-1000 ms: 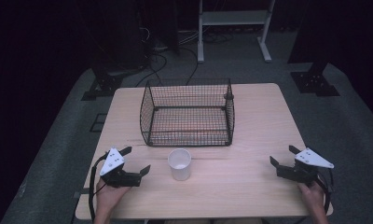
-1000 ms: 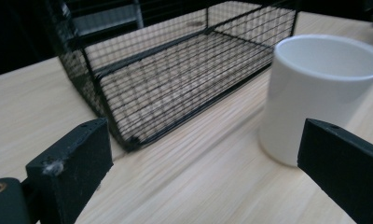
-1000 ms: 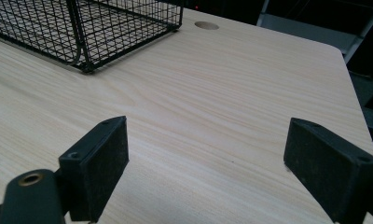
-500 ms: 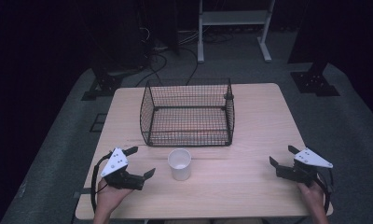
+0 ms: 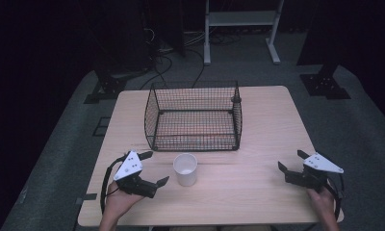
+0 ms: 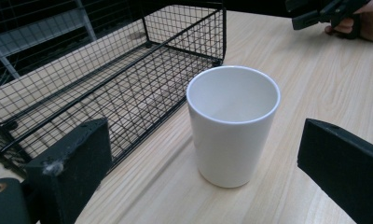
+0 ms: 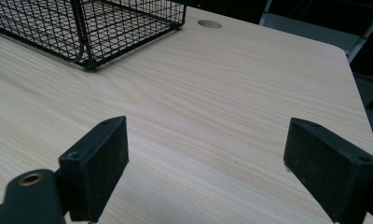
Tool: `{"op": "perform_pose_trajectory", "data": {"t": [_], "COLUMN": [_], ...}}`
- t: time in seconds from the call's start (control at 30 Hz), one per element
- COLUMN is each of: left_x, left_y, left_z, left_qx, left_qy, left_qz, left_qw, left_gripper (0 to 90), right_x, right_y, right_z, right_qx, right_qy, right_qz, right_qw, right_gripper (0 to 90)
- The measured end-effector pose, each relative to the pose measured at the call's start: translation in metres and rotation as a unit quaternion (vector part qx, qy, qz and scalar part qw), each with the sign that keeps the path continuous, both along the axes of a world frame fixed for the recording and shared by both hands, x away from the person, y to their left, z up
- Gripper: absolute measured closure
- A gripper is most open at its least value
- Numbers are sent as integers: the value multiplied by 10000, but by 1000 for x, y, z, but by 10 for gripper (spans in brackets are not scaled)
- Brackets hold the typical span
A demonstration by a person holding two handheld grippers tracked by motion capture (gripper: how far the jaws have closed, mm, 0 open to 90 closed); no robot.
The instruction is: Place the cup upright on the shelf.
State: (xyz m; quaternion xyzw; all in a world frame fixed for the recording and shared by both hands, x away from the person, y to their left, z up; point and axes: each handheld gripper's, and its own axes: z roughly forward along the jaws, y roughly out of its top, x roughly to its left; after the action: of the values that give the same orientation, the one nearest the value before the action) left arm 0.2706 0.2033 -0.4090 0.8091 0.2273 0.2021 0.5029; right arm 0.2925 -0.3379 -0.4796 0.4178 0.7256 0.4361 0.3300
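Since the white cup [image 6: 233, 123] stands upright near the tabletop's [image 5: 258, 192] front edge, just before the wire basket [image 5: 194, 115], treat it as rigid, smooth, probably slippery and breakable. Your left claw [image 5: 152, 168] gapes wide beside it; grip mid-wall. Your right claw [image 5: 290, 160] idles open.

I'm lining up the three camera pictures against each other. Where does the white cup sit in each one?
High view: the white cup stands low in the centre, just in front of the wire basket.
Left gripper view: it stands mid-frame between the open jaws, basket to its left.
Right gripper view: the cup is not in it.
Shared landmark: the wire basket, at the top left of the right gripper view.
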Motion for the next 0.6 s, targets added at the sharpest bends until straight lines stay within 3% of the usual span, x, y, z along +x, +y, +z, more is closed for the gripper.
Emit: {"op": "perform_pose_trajectory", "data": {"t": [0.07,0.6], "left_x": [1,10], "left_y": [-8,-31], "left_z": [1,3], "left_qx": [123,394], "left_qy": [-12,215], "left_qz": [-64,-400], "left_qw": [9999,9982], "left_gripper": [24,24], "right_x": [0,0], "right_y": [0,1], "right_z": [0,0], "right_qx": [7,-27], "right_qy": [2,10], "right_qz": [0,27], "right_qw": [10000,10000], "right_gripper": [131,131]}}
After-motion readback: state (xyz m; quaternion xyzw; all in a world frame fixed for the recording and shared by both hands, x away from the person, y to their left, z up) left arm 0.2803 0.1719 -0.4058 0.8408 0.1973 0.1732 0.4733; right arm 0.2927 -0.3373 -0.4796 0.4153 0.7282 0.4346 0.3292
